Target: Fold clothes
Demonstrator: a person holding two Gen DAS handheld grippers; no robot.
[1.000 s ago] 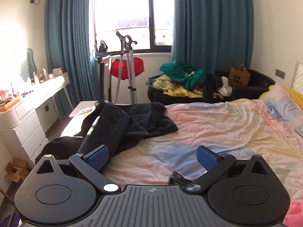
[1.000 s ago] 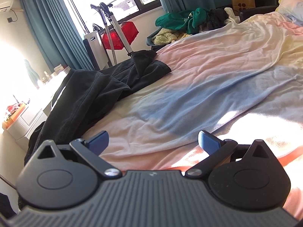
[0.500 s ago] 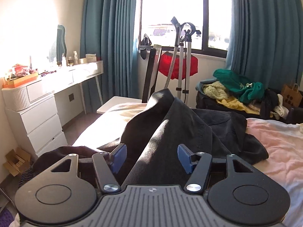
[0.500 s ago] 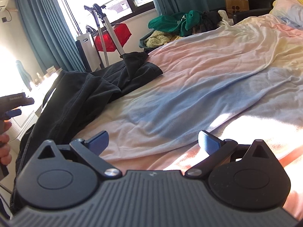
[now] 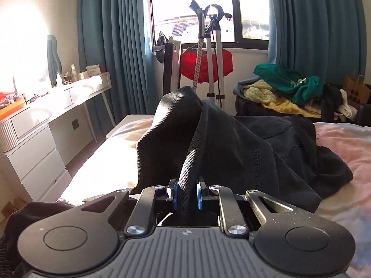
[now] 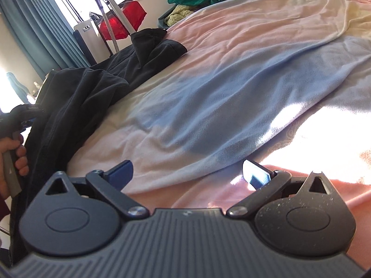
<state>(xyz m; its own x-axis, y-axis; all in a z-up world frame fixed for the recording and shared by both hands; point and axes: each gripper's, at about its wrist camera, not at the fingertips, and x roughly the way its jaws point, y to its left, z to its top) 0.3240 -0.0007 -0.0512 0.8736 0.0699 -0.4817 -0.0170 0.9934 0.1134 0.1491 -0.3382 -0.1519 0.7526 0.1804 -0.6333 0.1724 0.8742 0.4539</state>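
Observation:
A black garment [image 5: 243,143] lies crumpled across the foot of the bed. My left gripper [image 5: 187,193] is shut on a ridge of its fabric, which rises in a fold right in front of the fingers. In the right wrist view the same garment [image 6: 88,92] lies at the left, with the left gripper [image 6: 20,118] and the hand that holds it at its edge. My right gripper [image 6: 187,173] is open and empty, low over the pastel bedsheet [image 6: 231,81], well to the right of the garment.
A white dresser [image 5: 34,148] stands at the left. A clothes steamer stand [image 5: 208,53] with a red item is by the window. A dark sofa holds a pile of clothes [image 5: 289,88]. Teal curtains [image 5: 116,46] frame the window.
My left gripper swung left to the black garment and closed on a fold of it. My right gripper stayed open and tilted lower over the sheet.

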